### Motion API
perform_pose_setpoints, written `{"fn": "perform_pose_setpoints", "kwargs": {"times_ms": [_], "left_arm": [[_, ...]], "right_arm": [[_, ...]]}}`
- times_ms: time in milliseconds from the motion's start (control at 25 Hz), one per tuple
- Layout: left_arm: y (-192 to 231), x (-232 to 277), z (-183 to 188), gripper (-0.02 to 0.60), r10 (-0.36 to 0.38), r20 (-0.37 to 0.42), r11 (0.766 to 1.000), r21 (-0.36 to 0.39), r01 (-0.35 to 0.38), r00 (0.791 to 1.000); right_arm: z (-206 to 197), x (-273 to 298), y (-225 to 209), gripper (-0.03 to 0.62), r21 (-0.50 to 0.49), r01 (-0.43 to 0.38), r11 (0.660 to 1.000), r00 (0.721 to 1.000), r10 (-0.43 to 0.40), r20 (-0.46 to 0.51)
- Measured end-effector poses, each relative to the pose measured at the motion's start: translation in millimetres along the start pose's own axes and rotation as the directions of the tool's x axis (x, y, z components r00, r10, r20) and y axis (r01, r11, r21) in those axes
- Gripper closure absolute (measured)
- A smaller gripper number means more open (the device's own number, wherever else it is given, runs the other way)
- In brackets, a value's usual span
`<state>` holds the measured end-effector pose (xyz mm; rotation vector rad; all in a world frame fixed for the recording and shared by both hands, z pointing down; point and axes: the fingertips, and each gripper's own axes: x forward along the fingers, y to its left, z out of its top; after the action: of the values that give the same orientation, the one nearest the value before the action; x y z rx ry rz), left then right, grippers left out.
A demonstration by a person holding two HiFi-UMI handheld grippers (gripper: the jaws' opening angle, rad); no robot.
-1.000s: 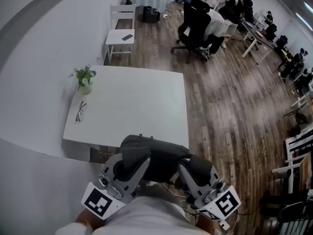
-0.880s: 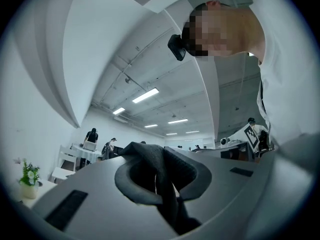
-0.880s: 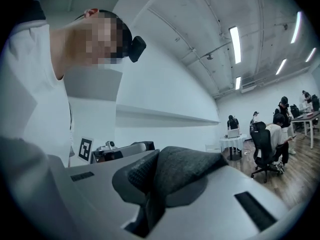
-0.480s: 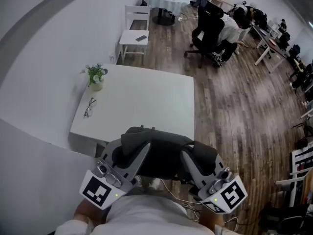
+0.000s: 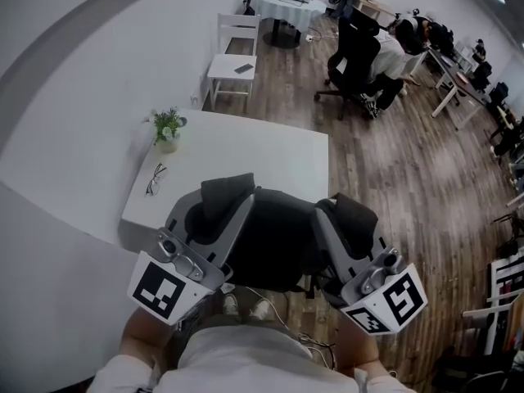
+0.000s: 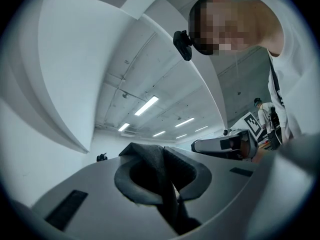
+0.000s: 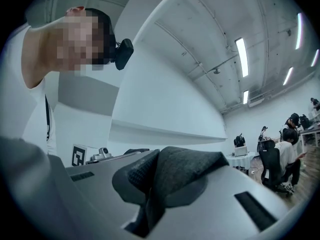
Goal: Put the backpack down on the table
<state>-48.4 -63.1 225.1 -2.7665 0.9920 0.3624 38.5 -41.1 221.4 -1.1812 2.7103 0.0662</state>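
A dark grey backpack [image 5: 278,240] hangs between my two grippers, over the near edge of the white table [image 5: 246,158]. My left gripper [image 5: 221,207] is shut on a fold of the backpack's fabric [image 6: 162,176] at its left shoulder. My right gripper [image 5: 348,219] is shut on another fold of the same fabric [image 7: 175,176] at its right shoulder. Both grippers point slightly upward, so their own views show ceiling and walls beyond the pinched cloth. The backpack's lower part is hidden behind the grippers and my body.
A small potted plant [image 5: 168,128] and a pair of glasses [image 5: 154,178] lie along the table's left side. A white chair [image 5: 233,60] stands beyond the table. People sit at desks at the far right [image 5: 393,43]. Cables lie on the wooden floor near my feet [image 5: 270,301].
Both grippers have risen with the backpack, which now covers the table's near edge. The table and room have shifted in the head view as my head turned.
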Motion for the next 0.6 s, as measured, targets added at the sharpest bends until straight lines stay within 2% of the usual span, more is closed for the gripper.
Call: {"fn": "perform_pose_setpoints", "kwargs": {"times_ms": [200,600], "left_arm": [[21.2,23.6,4.6,0.531,0.035,0.037,0.999,0.036,-0.037,0.999],[53.8,61.0,-3.5,0.531,0.039,0.011,0.998,0.050,-0.040,0.999]], "right_arm": [[4.1,19.1,-21.9,0.543,-0.024,0.007,1.000,1.000,-0.006,0.017],[7.9,49.3,-65.2,0.544,-0.015,0.026,1.000,0.999,-0.026,0.028]]}}
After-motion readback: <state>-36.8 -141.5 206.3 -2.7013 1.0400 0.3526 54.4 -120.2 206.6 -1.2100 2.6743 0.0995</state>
